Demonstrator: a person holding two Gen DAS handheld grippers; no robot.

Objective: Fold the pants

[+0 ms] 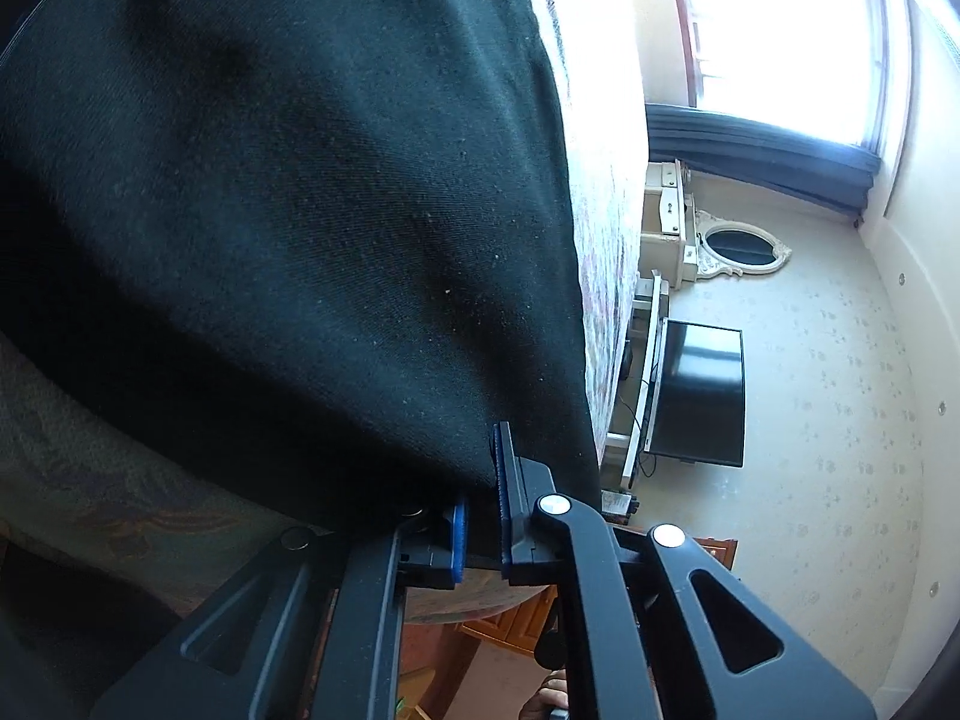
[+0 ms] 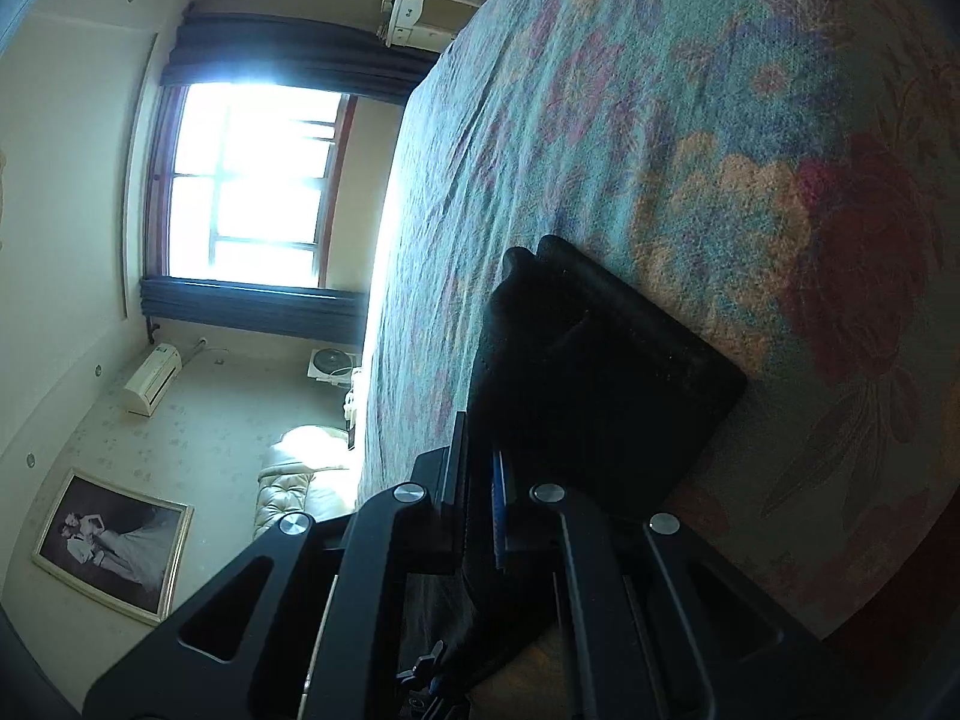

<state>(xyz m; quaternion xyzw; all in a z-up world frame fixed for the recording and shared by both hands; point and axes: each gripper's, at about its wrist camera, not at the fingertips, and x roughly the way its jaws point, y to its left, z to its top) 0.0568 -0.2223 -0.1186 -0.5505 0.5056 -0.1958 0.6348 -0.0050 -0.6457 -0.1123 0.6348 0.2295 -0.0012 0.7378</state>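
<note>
Bed (image 2: 690,120): my landmark. In both wrist views I see it tipped on its side, floral cover in teal, pink and yellow.
Left gripper (image 1: 480,516): I hold it pointing along the bed and a little downward, rolled so the bed runs up the frame. The blue-padded fingers (image 1: 501,480) sit close together with dark cloth running in between them; I read the jaws as clamped on the pants at the bed's near edge.
Right gripper (image 2: 480,498): also angled slightly down toward the bed, rolled the opposite way, so the bed fills the right of its view. Its jaws are pressed together on a band of dark fabric that runs back between the fingers toward me.
Pants (image 1: 270,210): black, a fine twill weave with pale lint specks. In the left view the cloth hangs in a broad sheet from the gripper, covering most of the bed. In the right view a folded end (image 2: 600,348) lies flat on the bed cover just ahead of the gripper, with squared corners and a stitched hem.
Window (image 2: 252,180): beyond the bed's far side, very bright, dark curtain around it.
TV (image 1: 699,396): on the wall past the bed's end, screen dark.
</note>
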